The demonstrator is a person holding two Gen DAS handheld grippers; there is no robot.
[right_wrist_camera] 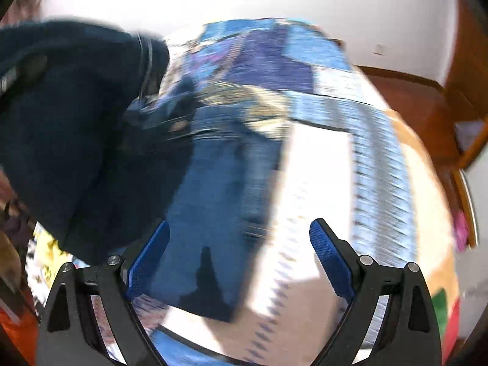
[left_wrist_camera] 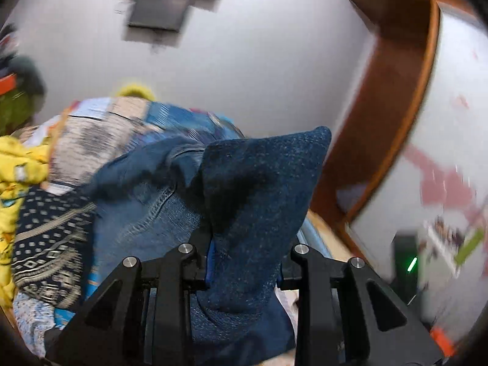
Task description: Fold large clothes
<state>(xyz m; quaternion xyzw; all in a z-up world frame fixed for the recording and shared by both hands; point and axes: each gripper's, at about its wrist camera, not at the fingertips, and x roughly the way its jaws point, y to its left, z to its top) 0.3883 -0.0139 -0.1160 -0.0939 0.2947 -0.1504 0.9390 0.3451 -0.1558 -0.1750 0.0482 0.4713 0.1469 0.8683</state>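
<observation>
Blue denim jeans (right_wrist_camera: 213,213) sprawl over patchwork bedspread (right_wrist_camera: 378,158), faded, seams showing, blurred. One dark-blue end bunches upward, pinched in left gripper (left_wrist_camera: 244,262). Right gripper (right_wrist_camera: 239,262) spread wide, nothing between pads, above the denim.

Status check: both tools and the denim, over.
Left tool clamped on dark blue denim jeans. Right tool open, empty, above patterned blue bedspread. Yellow garment piled beside.

We see the jeans (left_wrist_camera: 146,213) lying on the bed (right_wrist_camera: 320,183), one end raised in the left gripper (left_wrist_camera: 244,262). A heap of clothes (left_wrist_camera: 27,164) sits to their left, the wall (left_wrist_camera: 244,61) behind.
</observation>
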